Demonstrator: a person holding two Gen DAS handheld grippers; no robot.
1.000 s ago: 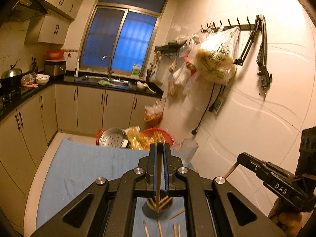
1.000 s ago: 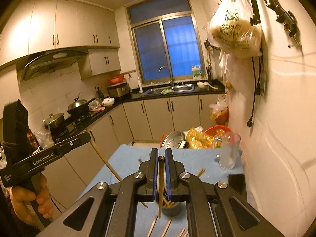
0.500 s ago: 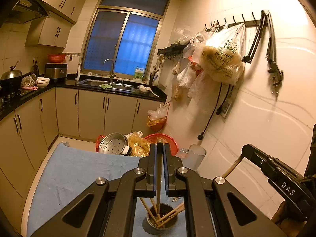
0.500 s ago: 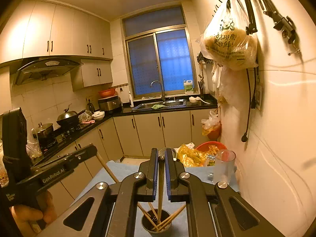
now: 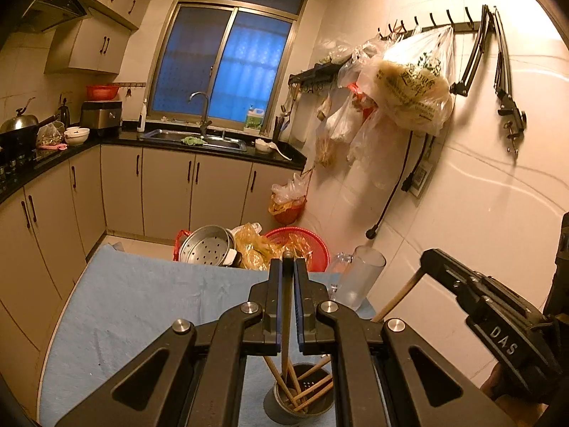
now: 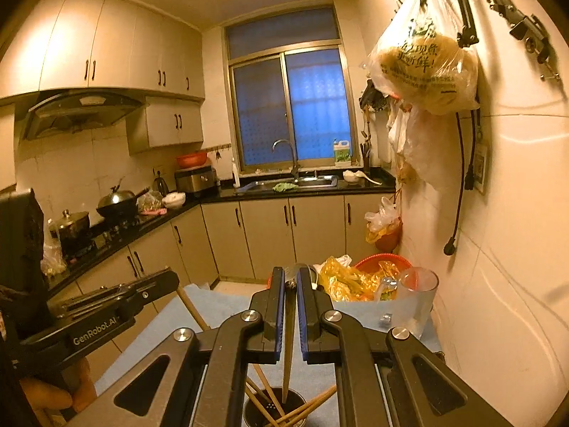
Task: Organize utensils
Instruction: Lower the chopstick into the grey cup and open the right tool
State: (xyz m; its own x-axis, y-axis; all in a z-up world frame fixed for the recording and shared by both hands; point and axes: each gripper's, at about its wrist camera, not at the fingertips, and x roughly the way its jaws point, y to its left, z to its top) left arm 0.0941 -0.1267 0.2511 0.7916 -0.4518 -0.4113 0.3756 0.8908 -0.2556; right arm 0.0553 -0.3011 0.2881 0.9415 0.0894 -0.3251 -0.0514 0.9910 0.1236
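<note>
A round metal holder stands on the blue cloth just below both grippers, with several wooden chopsticks leaning in it. My left gripper is shut on a chopstick that hangs upright, its lower end inside the holder. My right gripper is shut on another chopstick, its tip at the holder's mouth. The right gripper also shows at the right of the left wrist view, the left gripper at the left of the right wrist view.
A clear glass pitcher stands on the cloth by the wall. Behind the table's far edge sit a steel steamer pot, yellow bags and a red basket. Kitchen cabinets and a sink line the back.
Both grippers have come down and forward with their chopsticks. The holder has come into fuller view, and both chopstick tips now reach into or at its mouth.
</note>
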